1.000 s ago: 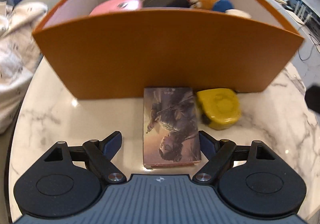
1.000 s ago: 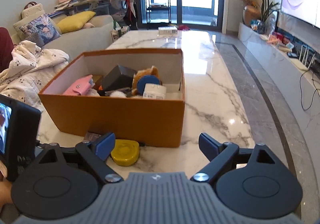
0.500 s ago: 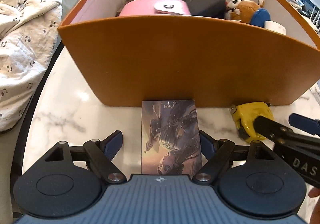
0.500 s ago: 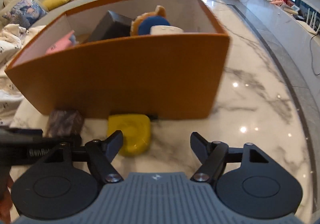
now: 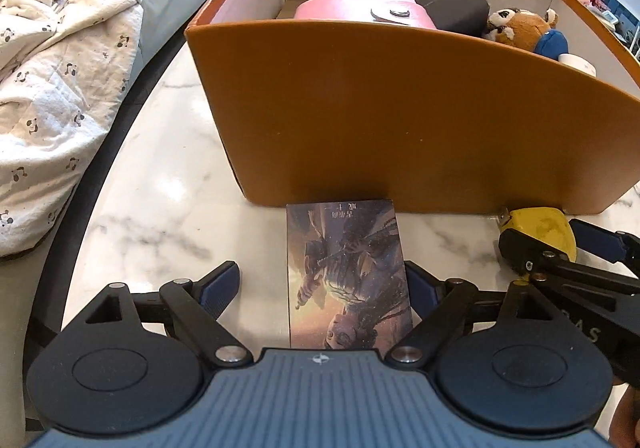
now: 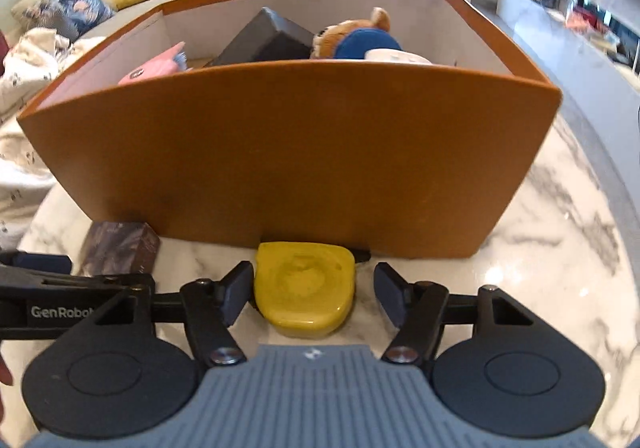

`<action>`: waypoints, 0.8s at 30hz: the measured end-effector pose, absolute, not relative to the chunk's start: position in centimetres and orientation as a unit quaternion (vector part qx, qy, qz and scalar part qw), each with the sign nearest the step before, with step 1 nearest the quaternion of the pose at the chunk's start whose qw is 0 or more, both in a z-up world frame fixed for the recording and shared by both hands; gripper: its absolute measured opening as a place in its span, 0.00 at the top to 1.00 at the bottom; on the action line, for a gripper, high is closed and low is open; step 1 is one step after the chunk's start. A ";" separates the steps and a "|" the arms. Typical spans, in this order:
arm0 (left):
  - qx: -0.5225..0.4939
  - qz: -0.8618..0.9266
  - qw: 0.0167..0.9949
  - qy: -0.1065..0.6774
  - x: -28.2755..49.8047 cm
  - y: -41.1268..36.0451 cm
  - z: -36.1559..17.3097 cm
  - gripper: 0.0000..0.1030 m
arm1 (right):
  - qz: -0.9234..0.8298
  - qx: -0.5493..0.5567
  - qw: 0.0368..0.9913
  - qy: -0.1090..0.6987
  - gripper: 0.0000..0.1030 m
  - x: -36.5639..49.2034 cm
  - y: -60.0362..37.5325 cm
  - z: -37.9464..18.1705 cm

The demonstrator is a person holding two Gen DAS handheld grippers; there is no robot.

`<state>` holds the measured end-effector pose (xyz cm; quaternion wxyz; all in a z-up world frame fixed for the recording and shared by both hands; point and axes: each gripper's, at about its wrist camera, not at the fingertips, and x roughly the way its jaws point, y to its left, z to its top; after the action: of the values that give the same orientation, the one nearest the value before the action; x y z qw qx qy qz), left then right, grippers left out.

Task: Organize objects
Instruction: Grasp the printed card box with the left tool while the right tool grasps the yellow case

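Observation:
A card box with a dark fantasy picture [image 5: 348, 272] lies flat on the marble table [image 5: 168, 215] against the orange box [image 5: 400, 119]. My left gripper [image 5: 322, 286] is open around it, the right pad touching its edge. A yellow tape measure [image 6: 306, 290] lies at the orange box's [image 6: 288, 151] front wall. My right gripper [image 6: 314, 294] is open around it, the left pad touching its side. The card box shows at the left of the right wrist view [image 6: 118, 248], and the tape measure at the right of the left wrist view [image 5: 538, 228].
The orange box holds a pink pouch [image 5: 360, 9], a dark grey box [image 5: 454, 7], a plush toy [image 5: 524, 29] and a white item [image 6: 396, 56]. A sofa with a white blanket [image 5: 52, 95] lies left of the table. The table edge curves along the left.
My right gripper has moved left and forward so the tape measure now sits between its fingers. My left gripper has shifted slightly right, staying open around the card box.

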<state>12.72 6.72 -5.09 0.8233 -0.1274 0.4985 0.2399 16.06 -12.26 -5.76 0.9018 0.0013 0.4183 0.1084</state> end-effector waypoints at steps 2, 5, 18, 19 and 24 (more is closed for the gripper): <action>-0.129 0.244 0.824 0.495 12.9 6.6 -5.1 0.00 | 0.104 -0.008 0.905 0.412 0.41 15.8 -12.0 -5.9; -0.127 0.245 0.827 0.490 12.7 6.4 -5.0 0.08 | 0.100 -0.018 0.909 0.404 0.45 15.5 -11.8 -6.0; -0.146 0.193 0.831 0.501 11.6 6.3 -3.6 0.35 | 0.112 0.004 0.903 0.415 0.46 14.4 -13.7 -4.8; -0.149 0.191 0.831 0.501 11.4 6.3 -3.4 0.35 | 0.114 0.005 0.903 0.415 0.46 14.1 -13.9 -4.6; -0.143 0.173 0.840 0.493 10.1 4.7 -1.6 0.35 | 0.126 0.002 0.903 0.411 0.46 13.0 -14.0 -3.4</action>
<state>10.09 4.67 -1.58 0.8404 -0.1429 0.4932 0.1734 13.03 -13.97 -3.39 0.9029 0.0022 0.4109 0.1261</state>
